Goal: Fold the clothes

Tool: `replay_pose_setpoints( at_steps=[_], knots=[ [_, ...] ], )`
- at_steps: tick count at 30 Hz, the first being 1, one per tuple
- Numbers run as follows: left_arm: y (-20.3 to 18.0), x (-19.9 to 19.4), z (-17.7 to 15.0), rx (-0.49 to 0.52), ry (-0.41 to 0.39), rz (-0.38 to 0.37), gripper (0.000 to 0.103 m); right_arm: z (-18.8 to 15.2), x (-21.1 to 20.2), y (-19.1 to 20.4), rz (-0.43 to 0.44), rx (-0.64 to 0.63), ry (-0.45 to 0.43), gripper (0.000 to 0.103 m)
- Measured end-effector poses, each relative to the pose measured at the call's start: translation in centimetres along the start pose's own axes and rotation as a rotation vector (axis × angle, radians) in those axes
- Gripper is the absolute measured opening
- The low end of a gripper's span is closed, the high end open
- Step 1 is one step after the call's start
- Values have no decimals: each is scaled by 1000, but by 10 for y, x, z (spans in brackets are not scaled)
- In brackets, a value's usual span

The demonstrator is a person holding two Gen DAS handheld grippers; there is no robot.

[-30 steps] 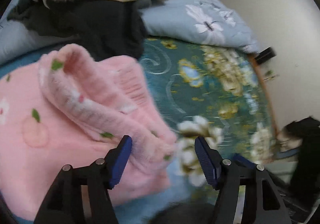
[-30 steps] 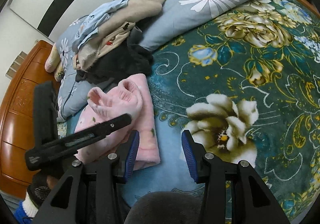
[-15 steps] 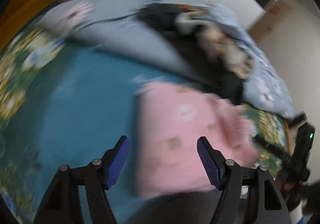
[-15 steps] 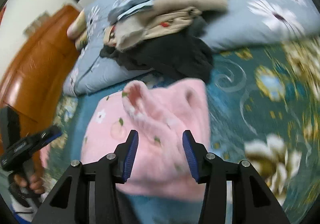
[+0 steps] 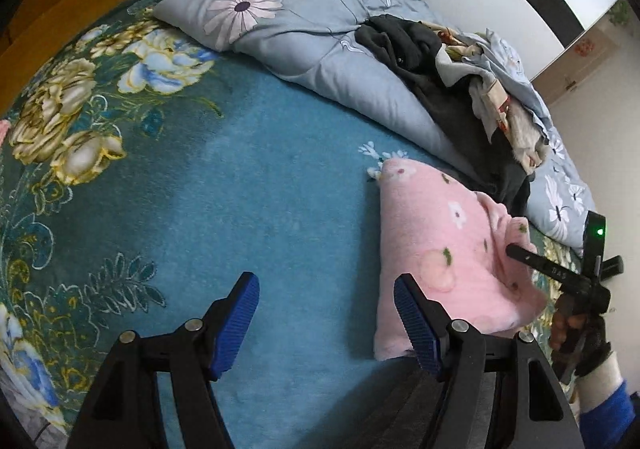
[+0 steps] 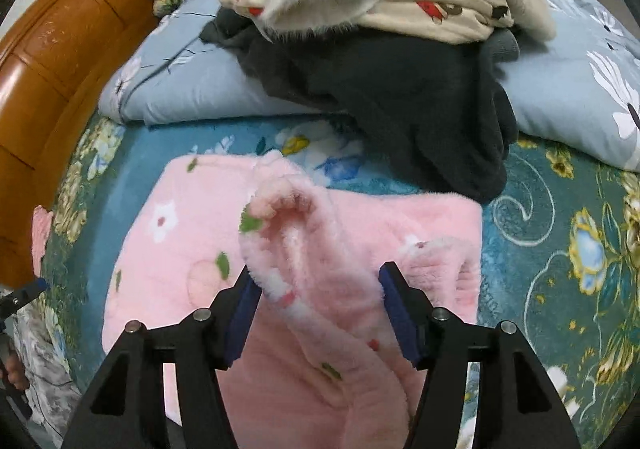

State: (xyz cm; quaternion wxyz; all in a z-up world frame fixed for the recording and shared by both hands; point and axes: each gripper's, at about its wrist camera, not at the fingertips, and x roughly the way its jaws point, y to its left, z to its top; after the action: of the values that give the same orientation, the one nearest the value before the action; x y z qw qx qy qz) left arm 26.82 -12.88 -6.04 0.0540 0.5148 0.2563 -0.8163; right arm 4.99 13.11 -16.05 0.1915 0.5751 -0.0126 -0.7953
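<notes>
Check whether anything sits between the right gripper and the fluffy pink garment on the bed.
Nothing visible does. The right gripper is open, with the fluffy pink fruit-print garment bunched between its fingers. The dark grey clothing pile lies farther back, touching only the garment's far edge.

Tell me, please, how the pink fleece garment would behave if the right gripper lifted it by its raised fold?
The pink fleece garment would probably sag: its fold already droops between the open right gripper. Its fuzzy pile should grip, not slip. It looks light, though bulky.

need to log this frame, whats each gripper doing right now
Left gripper: open, empty, over the teal floral blanket.
Right gripper: open, straddling a raised fold of the pink fleece garment, not clamped.
</notes>
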Motion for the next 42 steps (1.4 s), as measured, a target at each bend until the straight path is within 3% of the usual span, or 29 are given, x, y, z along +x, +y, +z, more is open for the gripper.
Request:
replay_pose_setpoints(
  at_steps=[1, 2, 5, 7, 9, 11, 13, 16, 19, 20, 21, 25, 30, 34, 39, 41, 42],
  knots=[
    [-1, 1, 0, 4, 2, -5, 74, -1, -1, 2, 5, -1, 2, 46],
    [-4, 2, -1, 10, 4, -11, 74, -2, -3, 5, -9, -11, 5, 23],
    [-12, 4, -2, 36, 12, -32, 74, 1, -21, 2, 20, 19, -26, 15],
    [-18, 6, -3, 55, 14, -44, 74, 3, -54, -16, 104, 109, -102, 14],
    [-25, 8, -3, 75, 16, -57, 74, 2, -83, -38, 169, 192, -165, 14],
    [-35, 14, -2, 85, 24, -71, 74, -2, -100, -61, 167, 249, -195, 14],
    [-47, 26, 2, 77, 44, -97, 74, -5, -84, -80, 110, 280, -138, 14],
    [-68, 45, 7, 75, 72, -125, 74, -16, -42, -102, 114, 344, -35, 18],
    [-74, 70, 15, 40, 121, -160, 74, -24, -34, -104, 143, 344, -60, 29],
    [-75, 78, 17, 28, 137, -172, 74, -27, -35, -106, 148, 340, -68, 42],
    [-77, 87, 19, 16, 153, -184, 74, -29, -36, -109, 150, 336, -74, 50],
    [-84, 120, 29, -33, 219, -232, 74, -45, -31, -124, 241, 364, -93, 63],
    [-91, 148, 34, -54, 268, -238, 75, -59, -3, -145, 440, 478, -57, 63],
    [-97, 160, 35, -73, 281, -231, 76, -59, 12, -154, 491, 516, -66, 63],
    [-111, 166, 37, -29, 331, -147, 75, -55, 29, -164, 540, 571, -38, 63],
    [-117, 165, 40, -9, 349, -119, 69, -57, 32, -166, 564, 602, -42, 57],
    [-120, 165, 41, 1, 357, -106, 55, -57, 32, -165, 564, 606, -43, 50]
  ],
)
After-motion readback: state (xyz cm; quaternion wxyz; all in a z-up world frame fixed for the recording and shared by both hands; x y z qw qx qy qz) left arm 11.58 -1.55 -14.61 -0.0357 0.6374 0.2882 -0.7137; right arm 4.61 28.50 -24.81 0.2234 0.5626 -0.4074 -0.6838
